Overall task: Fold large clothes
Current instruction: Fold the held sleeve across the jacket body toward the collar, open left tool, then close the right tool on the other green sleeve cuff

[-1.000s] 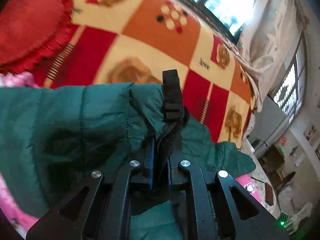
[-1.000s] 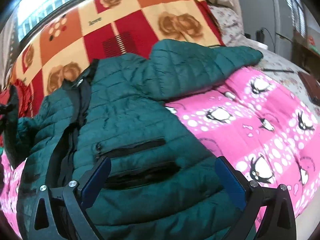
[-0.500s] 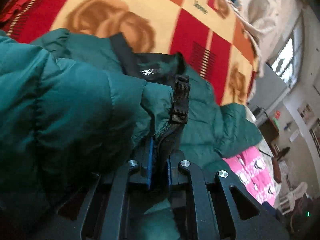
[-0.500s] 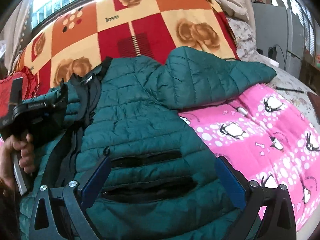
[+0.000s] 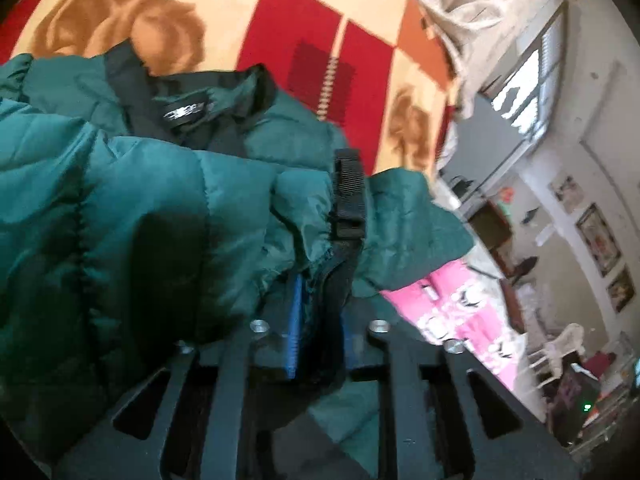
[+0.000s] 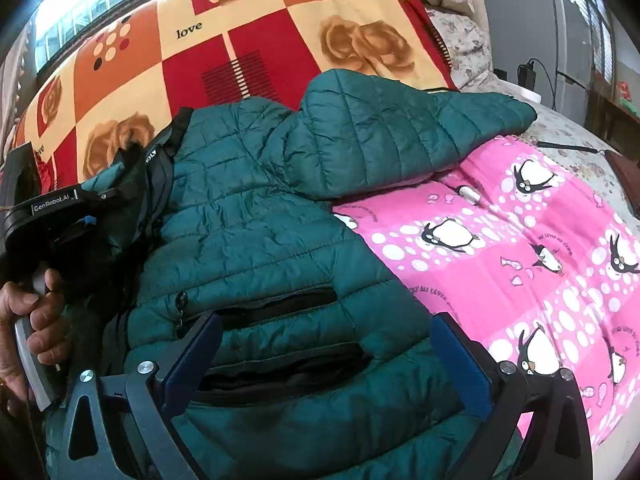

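Two wrist cameras, one bed: both fisheye views look forward and down along their own fingers at a green jacket (image 6: 280,220).

The left wrist view sits very close, the jacket's cuff (image 5: 320,232) filling its lower half, and faces across the checked blanket (image 5: 280,40) toward a far wall. The right wrist view looks from farther back, by the jacket's hem, taking in the whole jacket, the pink penguin cover (image 6: 520,260) and the left gripper (image 6: 86,221) at its left edge. Both share the jacket's collar, the far sleeve and the checked blanket.

Daylit windows (image 6: 104,12), framed pictures (image 5: 600,240) on pale wall (image 5: 600,128).
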`<state>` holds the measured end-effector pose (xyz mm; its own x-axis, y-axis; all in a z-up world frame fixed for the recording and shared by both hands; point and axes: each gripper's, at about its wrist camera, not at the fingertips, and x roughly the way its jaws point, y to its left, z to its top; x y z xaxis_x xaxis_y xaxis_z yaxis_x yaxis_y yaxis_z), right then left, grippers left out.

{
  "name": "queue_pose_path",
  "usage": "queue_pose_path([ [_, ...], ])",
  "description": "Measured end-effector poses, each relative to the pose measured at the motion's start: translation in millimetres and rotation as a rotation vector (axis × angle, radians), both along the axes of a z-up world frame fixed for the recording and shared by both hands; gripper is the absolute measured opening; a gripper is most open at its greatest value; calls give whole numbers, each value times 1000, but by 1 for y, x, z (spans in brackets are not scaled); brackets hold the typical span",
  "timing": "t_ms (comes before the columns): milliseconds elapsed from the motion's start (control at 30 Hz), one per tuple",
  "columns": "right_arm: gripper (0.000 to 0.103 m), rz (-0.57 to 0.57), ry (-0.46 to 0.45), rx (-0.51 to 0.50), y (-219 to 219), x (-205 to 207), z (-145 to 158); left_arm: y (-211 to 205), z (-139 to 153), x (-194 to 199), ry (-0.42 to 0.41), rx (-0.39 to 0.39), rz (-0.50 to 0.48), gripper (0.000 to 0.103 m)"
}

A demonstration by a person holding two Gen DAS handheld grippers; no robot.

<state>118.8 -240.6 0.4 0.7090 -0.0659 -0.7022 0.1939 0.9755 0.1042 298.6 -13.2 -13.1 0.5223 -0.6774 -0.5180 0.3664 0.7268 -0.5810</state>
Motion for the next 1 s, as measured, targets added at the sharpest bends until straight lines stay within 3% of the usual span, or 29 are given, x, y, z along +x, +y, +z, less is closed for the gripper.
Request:
queue_pose_path([
  [33,103,6,-15,-2,1,-2,2,1,0,-2,4,7,3,39],
  [67,103,11,-35,-5,2,-4,5,4,2,-5,6,13,12,64],
  [100,103,17,-51,-6,3,-4,8,7,2,-9,3,14,20,73],
  [267,103,143,-142,20,19,21,33,30,9,-46,-24,65,62,73],
  [367,103,320,-147,125,40,70,45,50,16,-79,-66,136,113,73],
  [467,102,457,-35,232,66,131,29,67,16,-100,-77,151,159,73],
  [633,90,461,190,431,86,197,-25,99,11,-128,-86,216,288,73],
  [667,88,479,255,534,88,206,-41,106,9,-130,-84,220,313,73],
  [733,88,484,268,649,86,212,-51,117,5,-130,-71,223,348,73],
  [767,85,498,254,720,83,213,-52,121,1,-129,-61,219,360,73],
  [800,64,518,248,790,82,213,-53,124,-3,-129,-48,212,366,73],
  [833,55,525,248,828,82,213,-54,126,-8,-128,-34,206,371,73],
  [900,26,553,244,798,84,208,-53,128,-17,-129,-16,211,398,73],
  [1000,14,581,184,673,84,198,-38,129,-25,-129,1,202,421,73],
])
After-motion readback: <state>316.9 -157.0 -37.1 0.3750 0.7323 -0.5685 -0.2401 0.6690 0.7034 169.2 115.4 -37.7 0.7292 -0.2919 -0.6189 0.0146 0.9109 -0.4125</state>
